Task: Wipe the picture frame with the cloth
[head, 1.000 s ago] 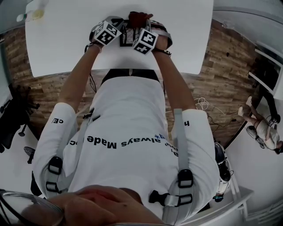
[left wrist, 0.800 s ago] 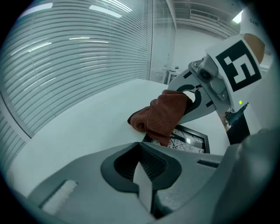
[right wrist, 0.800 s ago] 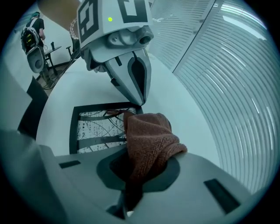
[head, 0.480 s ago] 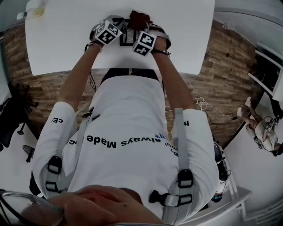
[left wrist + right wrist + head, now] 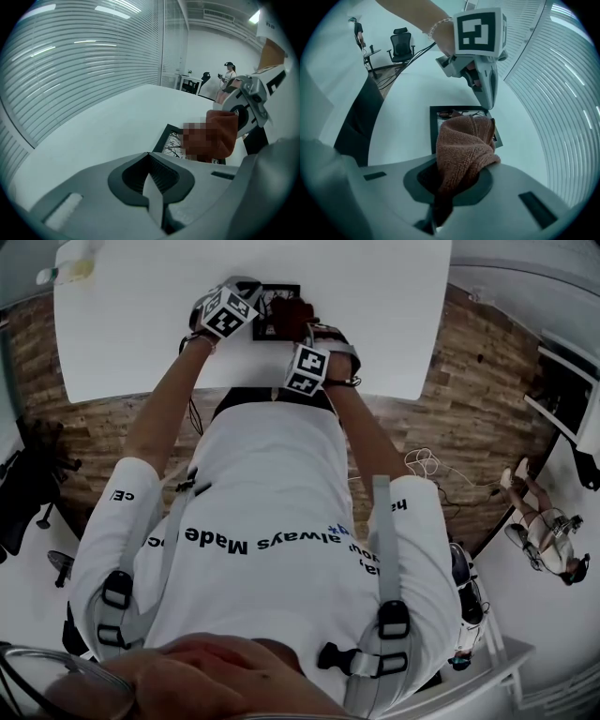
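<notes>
A black picture frame [image 5: 277, 292] lies flat on the white table [image 5: 131, 324]. In the right gripper view the frame [image 5: 435, 123] lies just ahead of my right gripper [image 5: 449, 187], which is shut on a reddish-brown cloth [image 5: 464, 145]. The cloth [image 5: 292, 315] rests on the frame's near part and hides much of the picture. My left gripper [image 5: 249, 317] is at the frame's left side. Its fingers [image 5: 486, 96] are shut and point down at the frame's far edge. In the left gripper view the frame [image 5: 168, 140] shows beyond the shut jaws, with the cloth [image 5: 222, 133] over it.
The table's near edge [image 5: 244, 390] runs just below my hands. A small object [image 5: 75, 270] sits at the table's far left corner. An office chair [image 5: 401, 44] and a person [image 5: 229, 77] stand in the room beyond the table.
My right gripper has drawn back toward me with the cloth, sliding it across the frame and uncovering the frame's far part. The left gripper has stayed where it was.
</notes>
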Available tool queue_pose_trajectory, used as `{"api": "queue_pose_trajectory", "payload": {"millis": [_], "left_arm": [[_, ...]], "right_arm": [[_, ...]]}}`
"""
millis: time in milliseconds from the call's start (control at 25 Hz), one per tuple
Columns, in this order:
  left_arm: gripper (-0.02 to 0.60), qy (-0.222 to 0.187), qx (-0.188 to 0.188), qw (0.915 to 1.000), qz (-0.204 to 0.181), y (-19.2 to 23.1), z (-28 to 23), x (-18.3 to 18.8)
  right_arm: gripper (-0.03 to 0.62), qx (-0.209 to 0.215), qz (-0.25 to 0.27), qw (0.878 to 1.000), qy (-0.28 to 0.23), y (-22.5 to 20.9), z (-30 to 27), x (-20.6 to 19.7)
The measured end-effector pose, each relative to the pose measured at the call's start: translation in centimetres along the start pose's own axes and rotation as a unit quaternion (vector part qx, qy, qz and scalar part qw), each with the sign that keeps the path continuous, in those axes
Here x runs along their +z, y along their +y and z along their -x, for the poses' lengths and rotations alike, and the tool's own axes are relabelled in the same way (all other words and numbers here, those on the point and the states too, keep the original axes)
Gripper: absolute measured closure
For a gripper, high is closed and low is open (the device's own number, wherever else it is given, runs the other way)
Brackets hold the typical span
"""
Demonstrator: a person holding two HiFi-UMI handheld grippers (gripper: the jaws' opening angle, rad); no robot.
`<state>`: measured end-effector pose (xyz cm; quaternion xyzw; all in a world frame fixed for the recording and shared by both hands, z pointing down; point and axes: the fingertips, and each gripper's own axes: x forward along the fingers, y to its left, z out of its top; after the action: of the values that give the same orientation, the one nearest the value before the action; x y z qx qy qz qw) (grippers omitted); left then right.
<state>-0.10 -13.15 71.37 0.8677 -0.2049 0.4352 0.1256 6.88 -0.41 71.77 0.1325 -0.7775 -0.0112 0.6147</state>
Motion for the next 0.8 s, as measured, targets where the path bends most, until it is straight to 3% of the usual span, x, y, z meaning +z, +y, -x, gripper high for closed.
{"api": "queue_pose_trajectory", "payload": {"millis": [440, 640, 800], "left_arm": [[0.578, 0.002, -0.003, 1.0000, 0.004, 0.1, -0.1, 0.0], [0.578, 0.002, -0.003, 0.9998, 0.018, 0.1, 0.1, 0.1], [0.578, -0.063, 0.030, 0.9940, 0.084, 1.0, 3.1, 2.4]], "right_arm": [[0.574, 0.043, 0.001, 0.999, 0.002, 5.3, 1.8, -0.7], [0.574, 0.003, -0.097, 0.994, -0.059, 0.3, 6.8, 0.9], [0.574, -0.022, -0.207, 0.968, -0.140, -5.2, 11.1, 2.2]]}}
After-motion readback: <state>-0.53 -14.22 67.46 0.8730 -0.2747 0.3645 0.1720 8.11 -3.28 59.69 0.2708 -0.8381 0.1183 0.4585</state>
